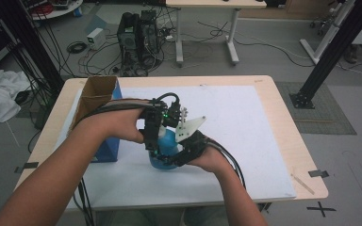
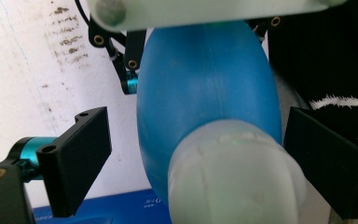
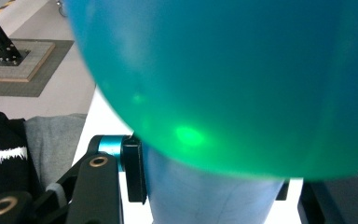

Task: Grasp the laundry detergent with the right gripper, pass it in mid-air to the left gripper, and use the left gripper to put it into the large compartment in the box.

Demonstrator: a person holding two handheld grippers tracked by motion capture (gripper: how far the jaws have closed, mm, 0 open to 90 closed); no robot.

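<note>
High view, object: we see a blue rubber bulb [image 1: 166, 151] at the counter's [image 1: 264, 141] centre, held upright between both hands just above the white sheet.
High view, left tongs [image 1: 153, 141]: these come in from 9 o'clock and point down over the bulb's top end.
High view, right tongs [image 1: 176, 157]: these come in from 4 o'clock and meet the bulb low down, so we judge that this hand steadies the body while the other works on the upper end.
High view, surroundings: an open cardboard box [image 1: 96, 101] with a blue side stands at 9 o'clock of the bulb, touching the left forearm.
Left gripper view, object: the bulb [image 2: 205, 107] runs away from the camera, its pale translucent cap [image 2: 235, 175] nearest the lens.
Left gripper view, left tongs [image 2: 200, 168]: the jaws stand wide apart, one at 8 o'clock and one at 4 o'clock of the cap, clear gaps on both sides; nothing is gripped. We judge them lined up to close on the cap.
Right gripper view, object: the bulb's [image 3: 242, 79] rounded body swells across the top, with a paler blue neck [image 3: 209, 196] below it.
Right gripper view, right tongs [image 3: 214, 186]: the jaws are closed on that neck, one pad flat against its 9 o'clock side; gripping the narrow part keeps the soft body from being squashed.
</note>
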